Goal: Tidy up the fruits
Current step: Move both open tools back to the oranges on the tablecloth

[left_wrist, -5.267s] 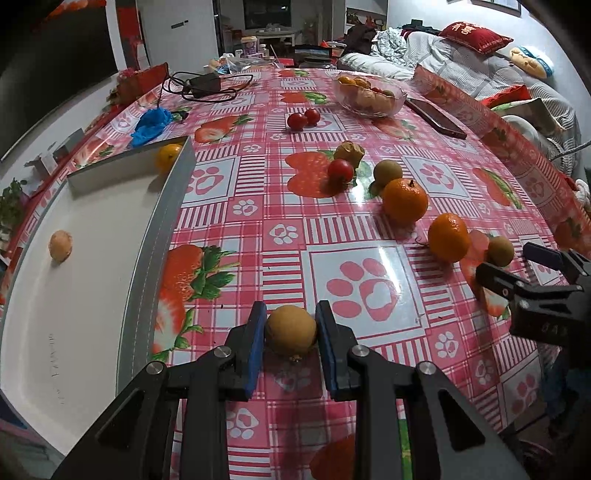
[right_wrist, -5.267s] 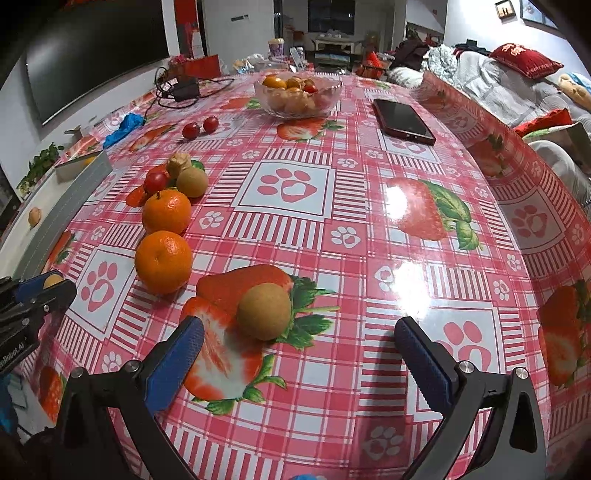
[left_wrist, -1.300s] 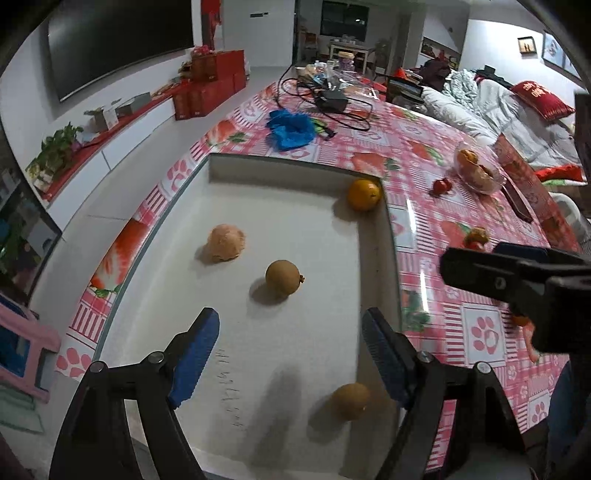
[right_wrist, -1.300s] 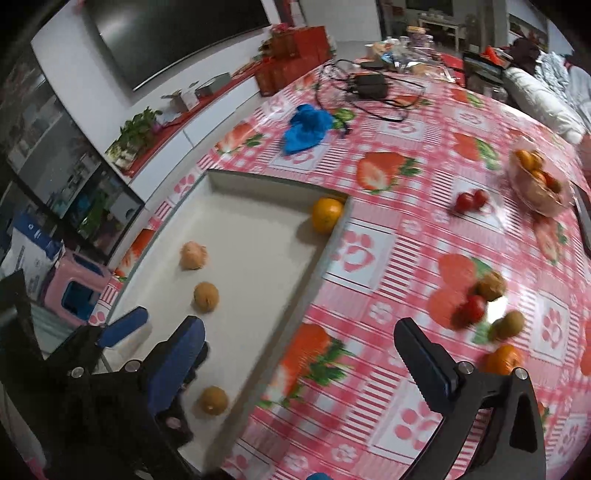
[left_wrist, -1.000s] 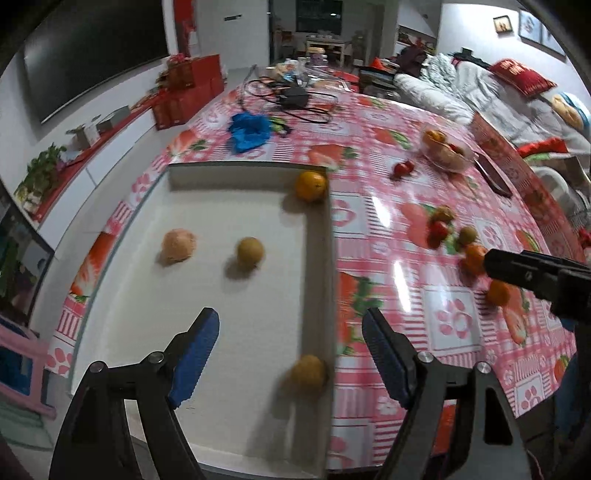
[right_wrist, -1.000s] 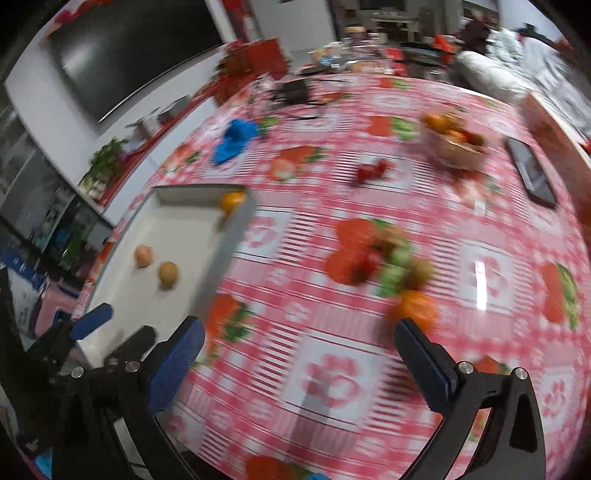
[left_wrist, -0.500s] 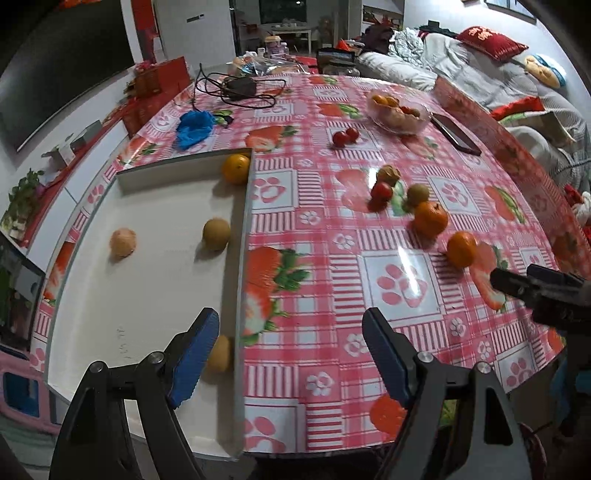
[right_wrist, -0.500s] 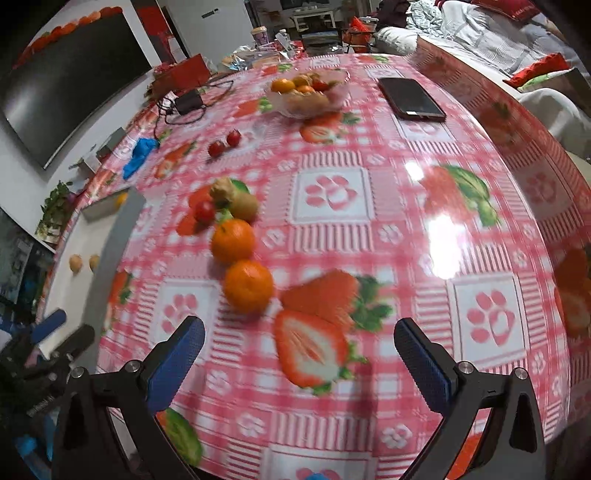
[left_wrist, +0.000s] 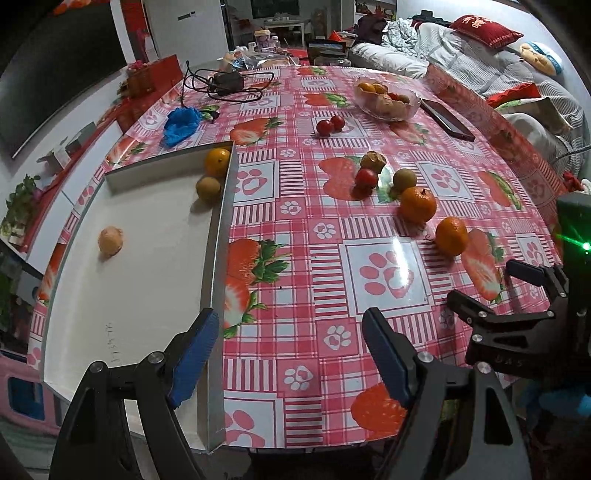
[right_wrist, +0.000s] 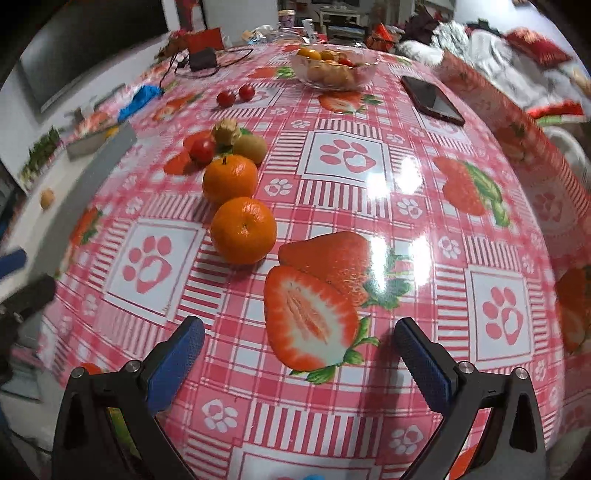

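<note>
My left gripper (left_wrist: 291,354) is open and empty above the table's front edge, beside the white tray (left_wrist: 147,280). The tray holds an orange (left_wrist: 217,161), a brown fruit (left_wrist: 208,187) and a pale fruit (left_wrist: 110,240). My right gripper (right_wrist: 297,363) is open and empty over a printed strawberry; it also shows in the left wrist view (left_wrist: 495,291). Two oranges (right_wrist: 243,229) (right_wrist: 229,178) lie ahead of it to the left, with a kiwi (right_wrist: 251,148), a red tomato (right_wrist: 202,150) and a wrinkled brown fruit (right_wrist: 226,132) behind them.
Two cherry tomatoes (right_wrist: 235,95), a glass bowl of fruit (right_wrist: 332,70) and a phone (right_wrist: 432,99) lie further back. A blue cloth (left_wrist: 181,122) and a charger with its cable (left_wrist: 225,83) sit at the far left. A sofa with cushions (left_wrist: 491,33) stands to the right.
Both grippers have swung right, from the tray toward the loose fruit, and dropped lower. The fruit my left gripper held earlier lies in the tray. The kiwi on the printed strawberry is gone.
</note>
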